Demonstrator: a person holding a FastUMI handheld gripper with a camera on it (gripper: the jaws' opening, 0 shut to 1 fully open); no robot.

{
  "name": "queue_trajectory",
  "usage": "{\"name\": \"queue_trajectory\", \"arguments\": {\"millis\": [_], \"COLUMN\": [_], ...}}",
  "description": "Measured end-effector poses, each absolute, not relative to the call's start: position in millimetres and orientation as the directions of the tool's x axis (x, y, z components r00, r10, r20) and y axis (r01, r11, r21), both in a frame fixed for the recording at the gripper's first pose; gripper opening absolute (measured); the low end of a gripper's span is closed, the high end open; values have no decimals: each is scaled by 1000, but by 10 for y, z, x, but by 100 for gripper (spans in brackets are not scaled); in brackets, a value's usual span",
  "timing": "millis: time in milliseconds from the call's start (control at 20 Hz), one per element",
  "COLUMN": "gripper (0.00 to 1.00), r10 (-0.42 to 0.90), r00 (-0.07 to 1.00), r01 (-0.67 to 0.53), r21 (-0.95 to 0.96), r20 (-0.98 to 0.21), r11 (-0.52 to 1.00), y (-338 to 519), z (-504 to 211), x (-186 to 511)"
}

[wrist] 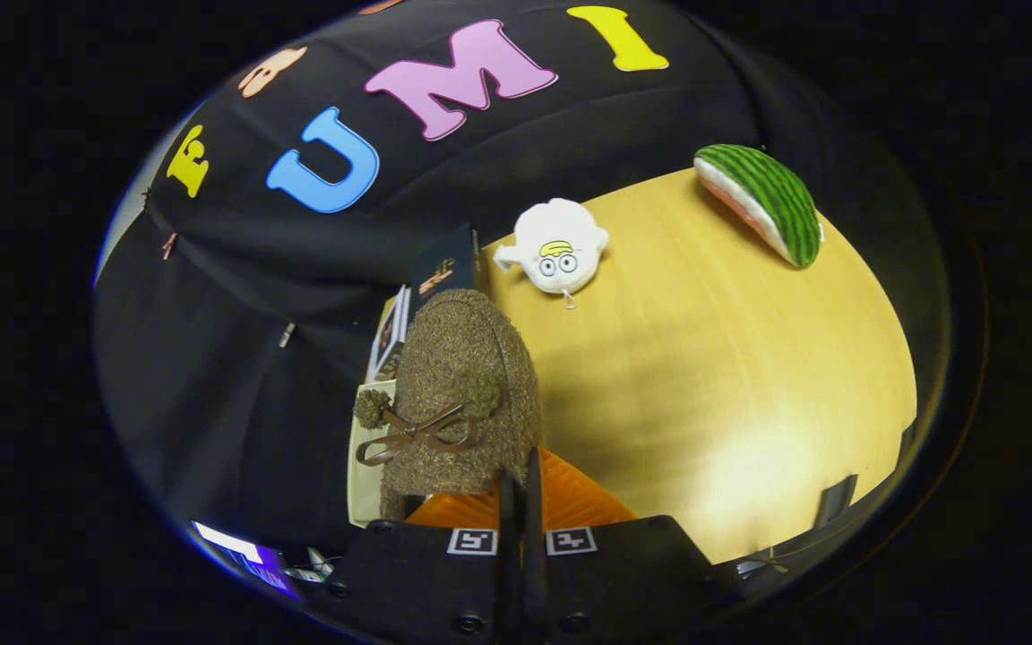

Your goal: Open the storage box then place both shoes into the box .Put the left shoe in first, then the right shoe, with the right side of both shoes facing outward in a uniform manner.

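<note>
A brown fuzzy shoe (462, 385) with a brown bow (417, 432) on its front hangs just ahead of my fingers, lifted off the wooden table (713, 358). My gripper (520, 488) is shut on the shoe's near edge, the two fingers almost touching with only that thin rim between them. Beyond the shoe, at the table's edge by the cloth wall, stands a dark box (441, 265) with a printed panel (389, 333) beside it. The shoe hides most of it, so I cannot tell whether it stands open. A pale flat piece (362, 466) shows beside the shoe's lower part.
A white plush toy (559, 247) with a drawn face lies on the table just past the box. A watermelon-slice plush (762, 202) rests at the far side of the table. Bare tabletop spreads between them and the fingers.
</note>
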State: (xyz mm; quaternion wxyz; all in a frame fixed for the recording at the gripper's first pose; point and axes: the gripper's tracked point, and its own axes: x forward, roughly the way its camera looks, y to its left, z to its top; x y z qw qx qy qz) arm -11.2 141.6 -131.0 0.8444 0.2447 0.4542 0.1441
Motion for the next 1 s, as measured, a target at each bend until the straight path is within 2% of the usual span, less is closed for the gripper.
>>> {"name": "queue_trajectory", "arguments": {"millis": [400, 750, 1000], "gripper": [5, 5, 8], "r10": [476, 369, 352], "r00": [544, 514, 482], "r01": [-36, 32, 42], "r21": [548, 447, 423], "r20": [-691, -774, -802], "r11": [836, 894, 905], "y": [2405, 2652, 2761], "z": [-1375, -1918, -2069], "x": [-57, -74, -125]}}
